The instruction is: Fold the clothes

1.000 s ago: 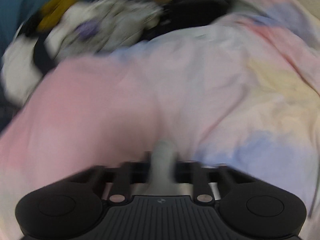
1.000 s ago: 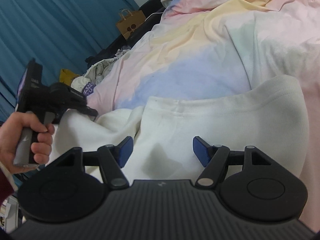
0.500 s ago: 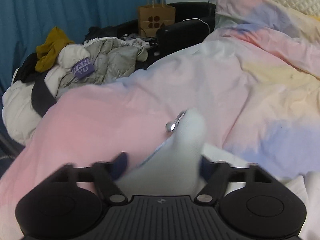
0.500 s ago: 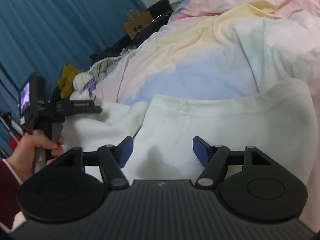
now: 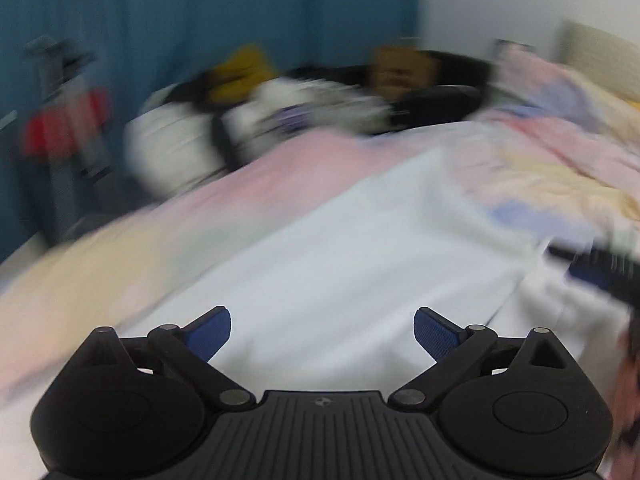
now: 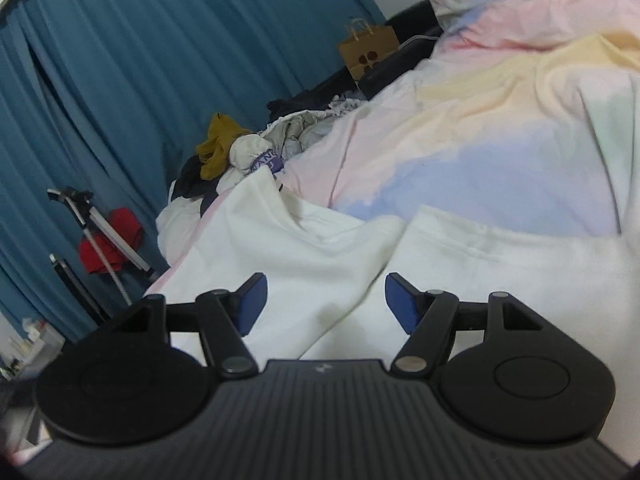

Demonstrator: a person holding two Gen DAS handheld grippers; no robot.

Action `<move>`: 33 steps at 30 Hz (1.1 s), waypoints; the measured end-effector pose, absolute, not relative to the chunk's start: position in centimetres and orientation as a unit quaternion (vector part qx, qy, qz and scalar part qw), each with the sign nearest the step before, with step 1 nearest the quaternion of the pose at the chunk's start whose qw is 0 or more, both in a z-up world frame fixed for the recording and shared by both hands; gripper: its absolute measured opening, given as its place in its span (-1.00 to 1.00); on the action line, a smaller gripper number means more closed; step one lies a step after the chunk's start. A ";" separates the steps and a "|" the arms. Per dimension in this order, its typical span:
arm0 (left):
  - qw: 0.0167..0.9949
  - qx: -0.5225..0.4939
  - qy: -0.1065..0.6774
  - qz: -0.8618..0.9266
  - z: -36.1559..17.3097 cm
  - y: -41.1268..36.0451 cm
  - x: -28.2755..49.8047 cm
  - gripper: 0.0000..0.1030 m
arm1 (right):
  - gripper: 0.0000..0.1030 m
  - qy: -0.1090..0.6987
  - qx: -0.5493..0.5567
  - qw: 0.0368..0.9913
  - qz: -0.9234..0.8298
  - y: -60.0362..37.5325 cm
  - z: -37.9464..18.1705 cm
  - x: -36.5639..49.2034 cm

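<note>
A white sweatshirt [image 6: 500, 264] lies on the pastel duvet [image 6: 500, 128], its sleeve [image 6: 288, 240] spread out to the left. My right gripper [image 6: 325, 306] hovers open just above the fold where sleeve and body meet, nothing between its blue pads. The left wrist view is blurred by motion: the white garment [image 5: 352, 256] stretches ahead, and my left gripper [image 5: 322, 332] is open and empty over it. A blurred dark shape, probably the other gripper [image 5: 600, 272], shows at that view's right edge.
A heap of clothes [image 6: 248, 152] with a mustard piece sits past the bed's far end. A tripod [image 6: 100, 232] with a red cloth stands against the blue curtain [image 6: 140, 80]. A brown paper bag [image 6: 368, 52] stands by dark furniture at the back.
My left gripper let go of the white cloth it was pinching, opened, and pulled back out of the right wrist view. The sleeve now lies flat. The right gripper stayed open and shifted slightly.
</note>
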State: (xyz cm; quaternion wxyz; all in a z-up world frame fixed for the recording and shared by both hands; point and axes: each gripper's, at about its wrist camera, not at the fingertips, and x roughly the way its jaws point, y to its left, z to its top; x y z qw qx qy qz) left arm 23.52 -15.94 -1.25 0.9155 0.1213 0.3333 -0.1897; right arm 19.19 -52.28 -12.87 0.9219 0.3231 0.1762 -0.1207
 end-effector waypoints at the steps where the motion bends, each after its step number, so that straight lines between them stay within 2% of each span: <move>1: 0.921 0.106 0.335 -0.168 -1.3 -13.8 21.7 0.93 | 0.33 0.176 0.318 0.923 -0.123 -52.2 -12.7 19.4; 6: 0.930 0.060 0.345 -0.113 -2.0 -7.1 15.9 0.93 | 0.33 0.190 0.278 0.932 -0.135 -51.2 -12.2 22.7; 13: 0.934 0.032 0.345 -0.087 -1.9 -2.5 16.0 0.92 | 0.33 0.222 0.162 0.951 -0.144 -49.7 -11.4 30.4; 19: 0.926 -0.006 0.367 -0.089 -3.5 0.4 17.9 0.92 | -0.06 0.273 0.057 0.946 -0.167 -48.4 -14.1 36.5; 21: 0.923 -0.018 0.374 -0.092 -4.1 0.7 18.8 0.92 | -0.15 0.287 0.058 0.942 -0.166 -49.0 -15.7 37.8; 26: 0.923 -0.041 0.367 -0.105 -3.9 1.8 20.1 0.92 | -0.15 0.275 0.069 0.945 -0.163 -49.2 -16.0 37.7; 33: 0.928 -0.051 0.355 -0.097 -2.9 3.3 19.2 0.92 | -0.14 0.244 0.085 0.954 -0.155 -46.5 -10.2 31.4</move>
